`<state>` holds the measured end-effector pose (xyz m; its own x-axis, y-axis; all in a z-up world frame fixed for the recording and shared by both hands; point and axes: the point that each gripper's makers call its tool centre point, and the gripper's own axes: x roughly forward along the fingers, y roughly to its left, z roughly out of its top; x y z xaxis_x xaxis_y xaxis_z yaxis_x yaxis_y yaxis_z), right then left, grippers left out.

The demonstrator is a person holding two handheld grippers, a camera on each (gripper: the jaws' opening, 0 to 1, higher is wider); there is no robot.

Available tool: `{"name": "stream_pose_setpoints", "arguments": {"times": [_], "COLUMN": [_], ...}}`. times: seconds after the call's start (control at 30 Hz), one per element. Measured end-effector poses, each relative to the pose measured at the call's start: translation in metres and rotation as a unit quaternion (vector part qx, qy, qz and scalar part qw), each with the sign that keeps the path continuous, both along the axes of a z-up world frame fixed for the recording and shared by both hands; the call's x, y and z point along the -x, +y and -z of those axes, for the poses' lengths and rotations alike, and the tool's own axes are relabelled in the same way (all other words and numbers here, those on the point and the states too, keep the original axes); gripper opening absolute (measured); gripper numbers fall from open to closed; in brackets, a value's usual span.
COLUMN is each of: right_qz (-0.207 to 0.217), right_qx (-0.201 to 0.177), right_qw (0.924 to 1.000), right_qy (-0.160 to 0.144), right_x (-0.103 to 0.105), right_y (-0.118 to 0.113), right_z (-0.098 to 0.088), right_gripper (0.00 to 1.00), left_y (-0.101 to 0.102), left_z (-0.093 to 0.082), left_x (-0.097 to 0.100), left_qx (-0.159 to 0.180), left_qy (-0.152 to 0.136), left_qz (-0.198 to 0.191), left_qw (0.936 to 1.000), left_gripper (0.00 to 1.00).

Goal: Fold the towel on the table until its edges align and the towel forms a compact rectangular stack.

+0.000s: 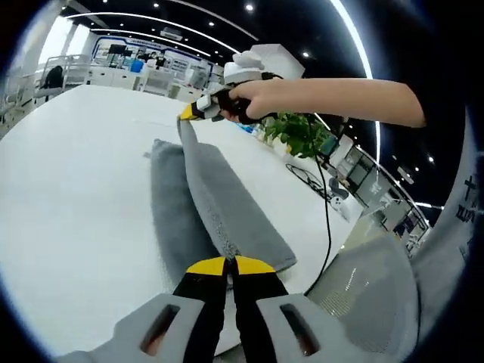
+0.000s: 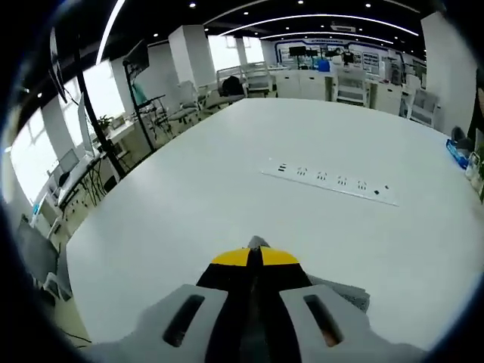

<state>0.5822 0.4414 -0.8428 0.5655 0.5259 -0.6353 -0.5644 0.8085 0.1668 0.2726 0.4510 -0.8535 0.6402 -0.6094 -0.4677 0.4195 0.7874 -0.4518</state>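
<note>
While both grippers were pinched shut on the grey towel [image 1: 219, 208] | left gripper [image 1: 229, 265] gripped its near end, right gripper [image 1: 190, 111] its far end, held by a hand [image 1: 253, 98] | towel stretched lifted between them, lower layer on the white table [image 1: 76, 197] | right gripper view: tips [image 2: 255, 257] clamped on cloth, power strip [image 2: 330, 181] beyond | potted plant [image 1: 299, 132] at table edge

Both tongs closed, held apart at opposite ends.

The left tongs [image 1: 230, 265] were pinched together, tips touching. The right tongs [image 1: 190, 111], gripped by a hand [image 1: 253, 98] on an outstretched bare forearm, were likewise pressed closed [image 2: 254, 257].
</note>
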Motion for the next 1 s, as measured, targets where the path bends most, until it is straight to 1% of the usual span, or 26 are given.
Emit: {"name": "stream_pose_setpoints", "arguments": {"times": [0.03, 0.13, 0.2, 0.27, 0.4, 0.47, 0.5, 0.57, 0.63, 0.67, 0.73, 0.83, 1.0], "right_qz": [-0.001, -0.001, 0.003, 0.006, 0.003, 0.007, 0.013, 0.014, 0.016, 0.019, 0.023, 0.024, 0.007], "right_qx": [0.000, 0.003, -0.002, -0.005, 0.009, 0.007, -0.002, 0.001, 0.003, 0.003, -0.003, -0.004, 0.005], "right_qw": [1.0000, 0.9999, 0.9998, 0.9998, 0.9998, 0.9998, 0.9997, 0.9997, 0.9997, 0.9997, 0.9996, 0.9997, 0.9999], "right_qy": [0.002, 0.010, 0.018, 0.019, 0.015, 0.017, 0.022, 0.020, 0.016, 0.016, 0.014, 0.007, -0.014], "right_x": [0.000, -0.002, -0.004, -0.005, -0.008, -0.009, -0.009, -0.010, -0.011, -0.012, -0.012, -0.014, -0.016], "right_y": [0.002, 0.006, 0.008, 0.011, 0.012, 0.013, 0.015, 0.016, 0.016, 0.017, 0.017, 0.017, 0.019], "right_z": [0.003, 0.017, 0.024, 0.030, 0.043, 0.047, 0.050, 0.054, 0.059, 0.062, 0.065, 0.065, 0.065], "right_gripper": [0.00, 0.00, 0.00, 0.00, 0.00, 0.00, 0.00, 0.00, 0.00, 0.00, 0.00, 0.00, 0.01], "left_y": [0.000, 0.006, 0.009, 0.009, 0.013, 0.015, 0.015, 0.018, 0.018, 0.019, 0.021, 0.025, 0.033], "left_z": [0.002, 0.010, 0.015, 0.020, 0.030, 0.031, 0.031, 0.034, 0.034, 0.035, 0.039, 0.045, 0.051], "left_x": [0.000, -0.001, -0.002, -0.002, -0.003, -0.003, -0.004, -0.004, -0.004, -0.004, -0.004, -0.004, -0.006], "left_qx": [0.000, 0.002, 0.010, 0.027, 0.020, 0.022, 0.025, 0.027, 0.038, 0.051, 0.062, 0.078, 0.096], "left_qy": [0.000, 0.015, 0.024, 0.037, 0.051, 0.057, 0.060, 0.068, 0.077, 0.086, 0.096, 0.112, 0.130], "left_qz": [-0.001, -0.015, -0.022, -0.024, -0.025, -0.028, -0.031, -0.038, -0.055, -0.066, -0.084, -0.111, -0.142], "left_qw": [1.0000, 0.9998, 0.9994, 0.9987, 0.9982, 0.9977, 0.9974, 0.9966, 0.9948, 0.9928, 0.9899, 0.9844, 0.9767], "left_gripper": [0.02, 0.02, 0.02, 0.02, 0.02, 0.02, 0.02, 0.02, 0.02, 0.02, 0.02, 0.02, 0.02]}}
